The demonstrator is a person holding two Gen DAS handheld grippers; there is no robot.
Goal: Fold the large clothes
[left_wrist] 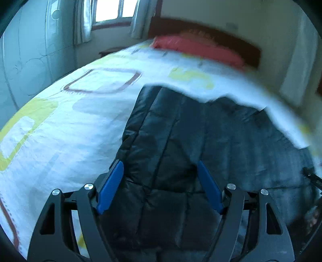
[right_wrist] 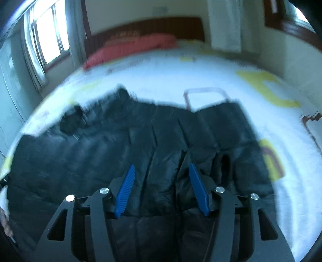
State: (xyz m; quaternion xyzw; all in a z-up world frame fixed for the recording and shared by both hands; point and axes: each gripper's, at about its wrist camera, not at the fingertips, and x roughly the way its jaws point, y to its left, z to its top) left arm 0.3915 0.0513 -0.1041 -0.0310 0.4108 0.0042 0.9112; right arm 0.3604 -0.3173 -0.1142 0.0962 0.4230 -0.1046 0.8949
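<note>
Motion blur smears the far half of both views: the red pillow (left_wrist: 193, 48), the headboard (left_wrist: 221, 38) and the bedsheet's (left_wrist: 80, 121) far patterns lose their edges. The black quilted jacket (right_wrist: 140, 141) runs out of the bottom edge in both views, its near hem hidden behind the gripper frames. A small dark object (right_wrist: 70, 121) on the jacket is too blurred to identify.

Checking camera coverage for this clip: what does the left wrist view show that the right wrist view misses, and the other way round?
Only the left wrist view: the left tongs, open above the black quilted jacket, and a wardrobe door. Only the right wrist view: the right tongs, open, nothing between their pads, and the jacket's far edge against the bedspread. Both: jacket, patterned bedspread, red pillow, wooden headboard, curtained window.
</note>
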